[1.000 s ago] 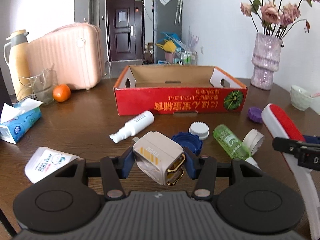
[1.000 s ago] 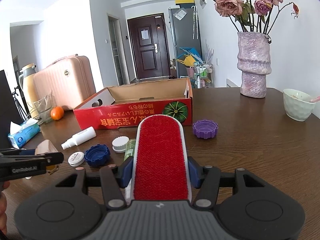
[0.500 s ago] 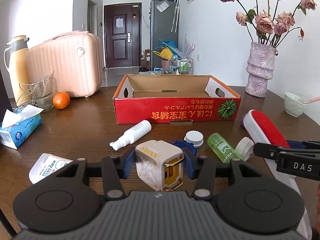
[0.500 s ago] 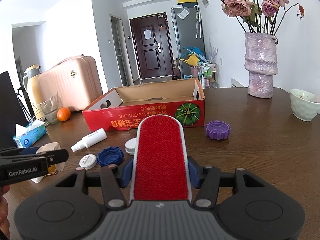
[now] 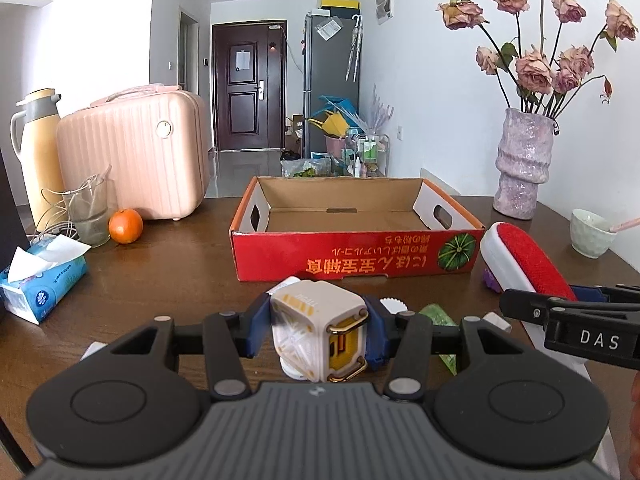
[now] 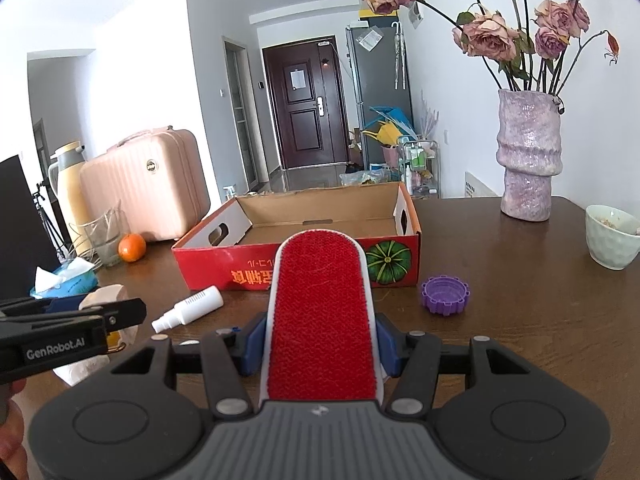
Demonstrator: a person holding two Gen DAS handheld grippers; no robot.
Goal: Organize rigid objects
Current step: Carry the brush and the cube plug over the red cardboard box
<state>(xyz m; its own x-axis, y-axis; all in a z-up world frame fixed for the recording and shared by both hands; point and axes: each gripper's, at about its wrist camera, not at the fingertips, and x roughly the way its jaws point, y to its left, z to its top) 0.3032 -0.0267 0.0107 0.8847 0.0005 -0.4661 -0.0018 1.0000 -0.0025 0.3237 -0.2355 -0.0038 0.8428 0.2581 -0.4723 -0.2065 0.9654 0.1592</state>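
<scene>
My left gripper [image 5: 320, 332] is shut on a beige cube-shaped adapter [image 5: 316, 328] with gold trim, held above the table in front of the red cardboard box [image 5: 360, 264]. My right gripper [image 6: 320, 340] is shut on a red lint brush [image 6: 320, 304] with a white rim, also raised and pointing at the box [image 6: 224, 256]. The brush shows at the right of the left wrist view [image 5: 524, 260]. The box is open and looks empty. A white spray bottle [image 6: 188, 308] and a purple cap [image 6: 444, 294] lie on the table before the box.
A pink suitcase [image 5: 136, 156], a thermos [image 5: 36, 152], a glass [image 5: 86, 216], an orange [image 5: 125, 226] and a tissue pack [image 5: 44, 276] stand at the left. A purple vase [image 5: 520, 164] and a bowl [image 5: 590, 232] stand at the right. A green bottle [image 5: 440, 316] lies under the left gripper.
Both grippers have risen and moved toward the box with their objects. The small items on the table have dropped low in both views.
</scene>
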